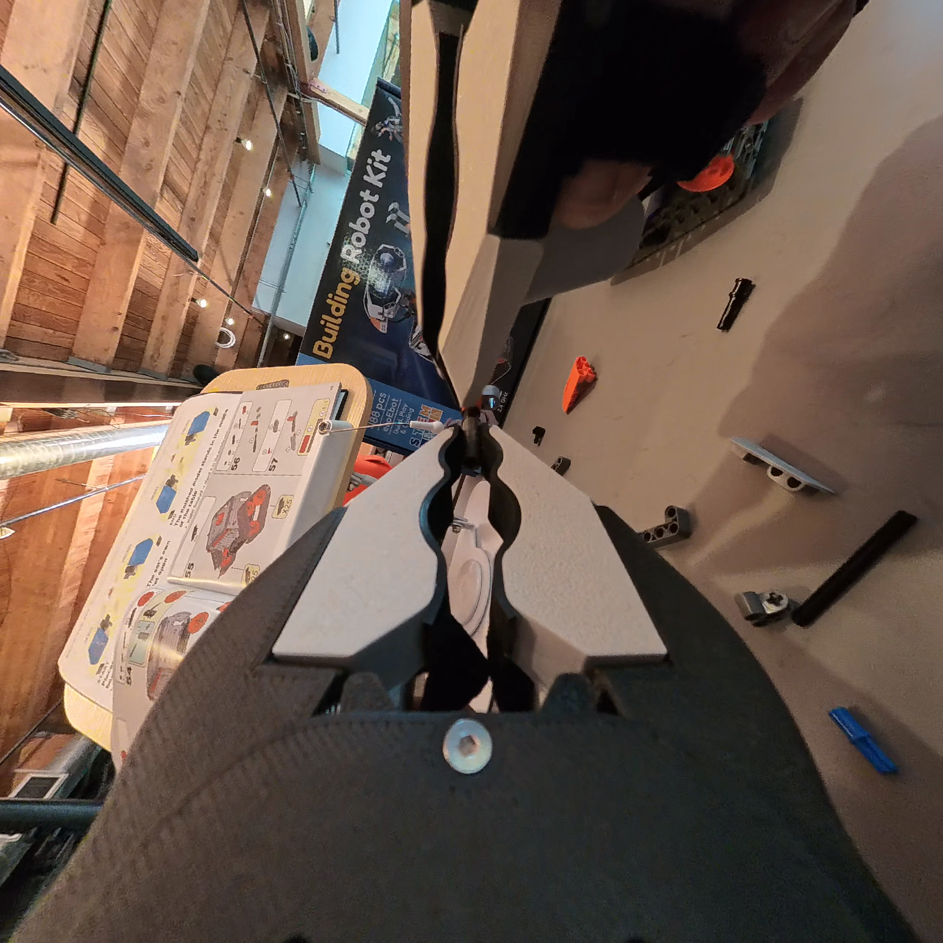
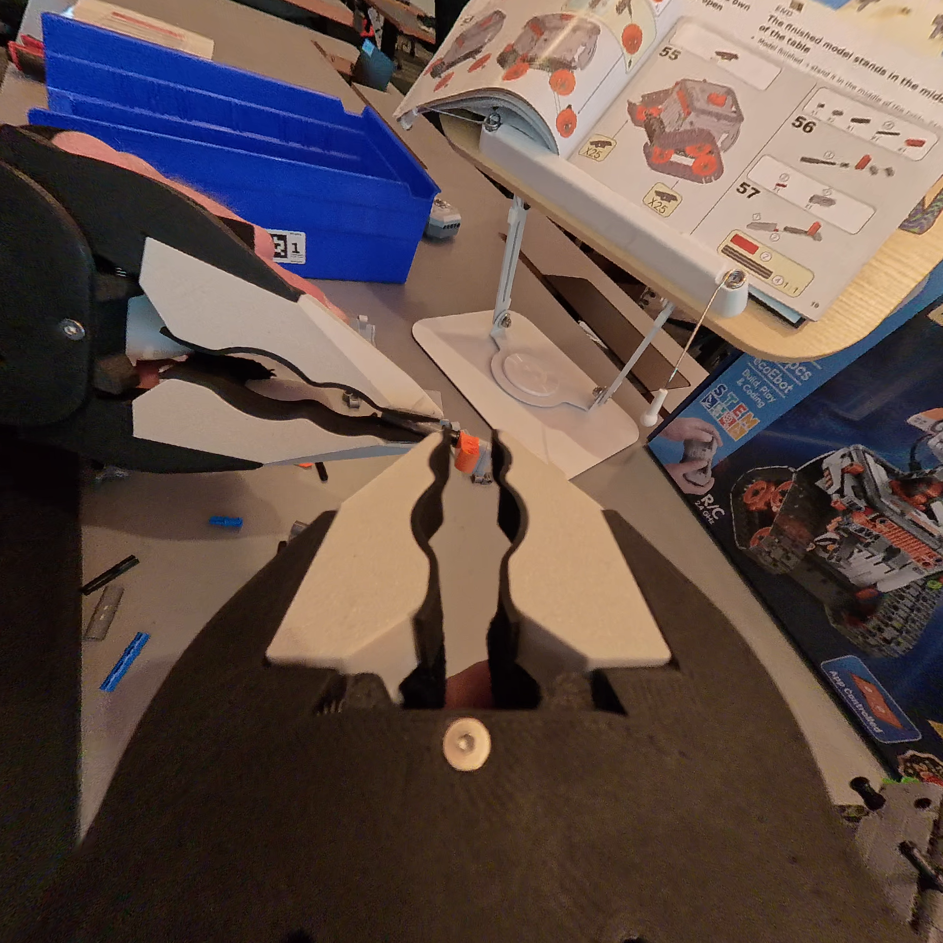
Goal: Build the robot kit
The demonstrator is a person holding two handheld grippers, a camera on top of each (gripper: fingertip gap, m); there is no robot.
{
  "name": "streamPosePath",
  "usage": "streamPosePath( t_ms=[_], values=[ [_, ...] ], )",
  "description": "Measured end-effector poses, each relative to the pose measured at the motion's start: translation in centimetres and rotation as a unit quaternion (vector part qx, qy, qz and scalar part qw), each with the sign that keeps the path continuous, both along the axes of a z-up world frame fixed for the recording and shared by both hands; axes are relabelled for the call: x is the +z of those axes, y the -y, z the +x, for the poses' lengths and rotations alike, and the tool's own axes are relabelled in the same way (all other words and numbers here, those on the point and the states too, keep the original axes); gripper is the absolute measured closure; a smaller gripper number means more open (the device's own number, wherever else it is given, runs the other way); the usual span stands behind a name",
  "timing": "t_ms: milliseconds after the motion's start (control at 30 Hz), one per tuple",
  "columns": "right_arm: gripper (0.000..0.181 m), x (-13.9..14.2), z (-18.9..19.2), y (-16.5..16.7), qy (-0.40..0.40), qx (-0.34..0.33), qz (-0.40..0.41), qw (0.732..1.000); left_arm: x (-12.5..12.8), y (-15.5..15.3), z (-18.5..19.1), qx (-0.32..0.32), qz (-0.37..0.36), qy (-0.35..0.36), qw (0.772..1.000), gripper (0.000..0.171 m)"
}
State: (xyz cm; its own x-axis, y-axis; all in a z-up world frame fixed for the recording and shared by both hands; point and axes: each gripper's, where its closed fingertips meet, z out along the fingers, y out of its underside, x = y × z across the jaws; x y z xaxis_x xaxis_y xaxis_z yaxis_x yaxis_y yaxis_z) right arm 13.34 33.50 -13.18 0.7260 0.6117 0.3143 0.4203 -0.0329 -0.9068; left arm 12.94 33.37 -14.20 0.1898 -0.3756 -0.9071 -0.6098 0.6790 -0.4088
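My left gripper (image 1: 472, 433) is shut on a small black pin (image 1: 472, 440) held at its fingertips. In the right wrist view it comes in from the left (image 2: 439, 423), gripping the thin black pin (image 2: 408, 420). My right gripper (image 2: 469, 449) is shut on a small orange-and-grey piece (image 2: 465, 455) at its tips. The pin's end meets the orange piece, tip to tip, above the grey table (image 2: 510, 286). In the left wrist view the right gripper (image 1: 461, 404) reaches down from the top, with a person's hand behind it.
A blue bin (image 2: 255, 168) stands at the back left. An instruction booklet (image 2: 714, 153) rests on a white stand (image 2: 525, 377), with the kit box (image 2: 816, 510) at the right. Loose pieces lie on the table: orange wedge (image 1: 579, 382), black axle (image 1: 857, 566), grey beam (image 1: 666, 525), blue pin (image 1: 862, 740).
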Motion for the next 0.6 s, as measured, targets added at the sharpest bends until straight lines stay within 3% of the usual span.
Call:
streamPosePath(
  t_ms=[33,433,600],
  values=[
    [0.176,-0.1,0.0,0.0,0.003,0.000,0.002,1.000,0.0,0.0,0.0,0.002,0.004,-0.002,1.000,0.167],
    [0.177,0.3,0.0,0.3,-0.021,0.019,0.006,1.000,0.3,0.1,0.0,-0.015,-0.042,0.031,0.999,0.166],
    [0.163,1.2,1.1,0.0,-0.057,0.015,-0.002,0.998,0.5,-0.8,-0.5,-0.015,-0.110,0.068,0.992,0.166]
  ],
)
